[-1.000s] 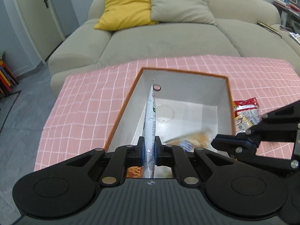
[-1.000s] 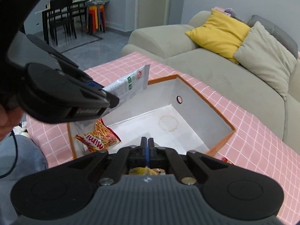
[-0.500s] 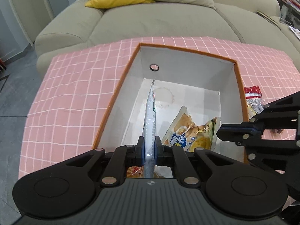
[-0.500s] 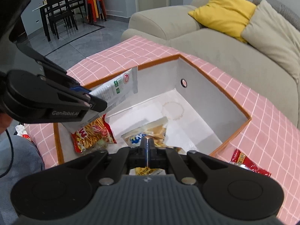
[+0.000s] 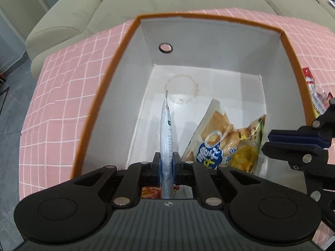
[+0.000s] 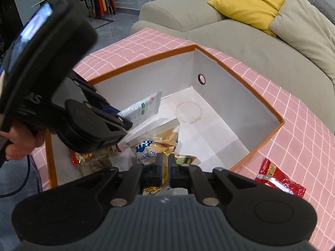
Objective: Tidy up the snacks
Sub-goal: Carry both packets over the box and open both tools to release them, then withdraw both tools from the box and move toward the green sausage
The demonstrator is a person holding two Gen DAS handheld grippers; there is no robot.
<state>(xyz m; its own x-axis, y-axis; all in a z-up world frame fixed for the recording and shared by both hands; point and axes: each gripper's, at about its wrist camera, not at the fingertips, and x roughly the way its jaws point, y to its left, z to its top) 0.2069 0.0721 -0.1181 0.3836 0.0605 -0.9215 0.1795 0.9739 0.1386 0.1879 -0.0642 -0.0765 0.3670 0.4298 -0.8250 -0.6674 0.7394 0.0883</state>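
Two hand-held grippers over one orange-rimmed box [image 5: 291, 48] on a worktop [image 5: 62, 96] with a pink checked cloth.

Left hand-held gripper [image 5: 166, 163]: clenched on a flat white packet [image 5: 166, 129]. Packet on edge between the pads, pointing forward and down into the box, near the left wall, above the white floor.

Right hand-held gripper [image 6: 164, 167]: released, pads a narrow gap apart, nothing between them. Positioned over the near right part of the box, just above a yellow chip bag [image 6: 159, 142].

Contents of the box: chip bag [image 5: 219, 138] flat on the floor against the right wall; a red-and-orange snack bag [image 6: 79, 156] in the near left corner, mostly hidden under the left hand-held gripper. Round brown ring stain [image 6: 189, 112] on the floor near the far wall.

Outside the box: a red packet [image 6: 280, 179] on the cloth, just beside the right wall. Beige sofa [image 6: 240, 41] behind the worktop, with a yellow cushion [image 6: 249, 2].
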